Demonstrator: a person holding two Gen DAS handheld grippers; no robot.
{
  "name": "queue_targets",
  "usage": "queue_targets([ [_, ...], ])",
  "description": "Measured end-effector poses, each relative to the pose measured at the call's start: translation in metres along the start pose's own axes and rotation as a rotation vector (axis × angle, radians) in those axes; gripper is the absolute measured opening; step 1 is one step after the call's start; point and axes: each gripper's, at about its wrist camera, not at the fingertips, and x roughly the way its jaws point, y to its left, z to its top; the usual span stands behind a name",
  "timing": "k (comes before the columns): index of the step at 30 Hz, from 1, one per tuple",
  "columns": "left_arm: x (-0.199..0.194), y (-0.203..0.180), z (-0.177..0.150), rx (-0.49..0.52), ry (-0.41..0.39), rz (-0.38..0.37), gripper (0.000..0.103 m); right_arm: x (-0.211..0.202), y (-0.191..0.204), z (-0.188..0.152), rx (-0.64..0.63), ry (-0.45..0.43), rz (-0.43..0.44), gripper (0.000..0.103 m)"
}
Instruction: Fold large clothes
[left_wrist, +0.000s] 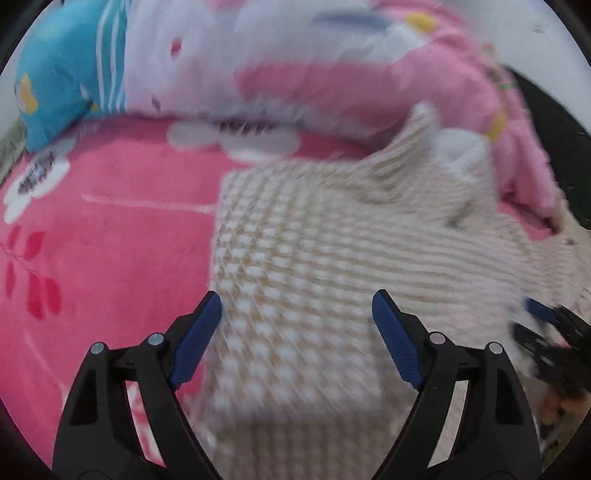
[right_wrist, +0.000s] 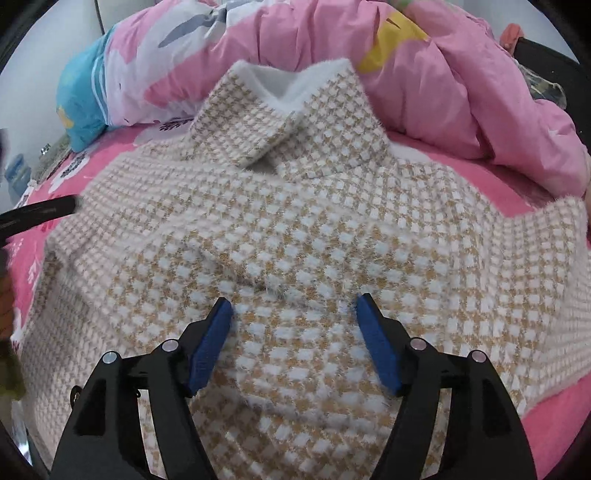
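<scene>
A beige and white checked fuzzy coat lies spread on a pink bed sheet, its white-lined collar at the far end. In the blurred left wrist view the coat fills the middle and right. My left gripper is open and empty, over the coat's left edge. My right gripper is open and empty, just above the coat's middle. The right gripper also shows at the right edge of the left wrist view. A black part of the left gripper shows at the left of the right wrist view.
A bunched pink and white quilt lies behind the coat at the head of the bed. A blue pillow sits at the far left. The pink sheet lies bare left of the coat.
</scene>
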Motion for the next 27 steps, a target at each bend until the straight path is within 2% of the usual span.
queue_targets([
  [1,0.015,0.008,0.001,-0.029,0.042,0.021,0.083,0.001,-0.002,-0.001,-0.004,0.0,0.01,0.068],
  [2,0.028,0.019,-0.002,-0.073,0.078,-0.023,0.084,0.001,-0.004,-0.002,-0.005,0.0,0.016,0.069],
  [3,0.03,0.024,-0.003,-0.097,0.075,-0.052,0.085,0.001,-0.005,-0.002,-0.006,0.001,0.024,0.069],
  [5,0.026,0.029,-0.006,-0.112,0.052,-0.09,0.085,0.0,-0.007,-0.002,-0.001,0.008,0.028,0.07],
  [8,0.012,0.025,-0.007,-0.087,0.03,-0.043,0.084,-0.013,-0.003,0.001,0.014,0.009,0.013,0.07],
  [11,-0.015,0.022,-0.009,-0.082,-0.036,-0.063,0.084,-0.033,-0.002,-0.002,0.026,-0.04,0.039,0.07],
  [13,-0.034,0.017,-0.009,-0.071,-0.085,-0.078,0.084,-0.033,-0.002,-0.007,0.028,-0.039,0.026,0.07],
  [15,-0.046,0.006,-0.01,-0.063,-0.105,-0.096,0.084,-0.014,-0.003,-0.015,0.025,0.023,-0.014,0.072],
  [17,-0.046,-0.006,-0.008,-0.048,-0.096,-0.109,0.084,-0.007,-0.006,-0.021,0.036,0.023,-0.004,0.073],
  [23,-0.031,-0.063,-0.016,0.038,-0.053,-0.1,0.084,-0.055,-0.02,-0.017,0.103,-0.017,-0.003,0.073],
  [27,-0.012,-0.092,-0.026,0.086,-0.022,-0.093,0.084,-0.089,-0.065,-0.024,0.21,-0.04,-0.029,0.075],
])
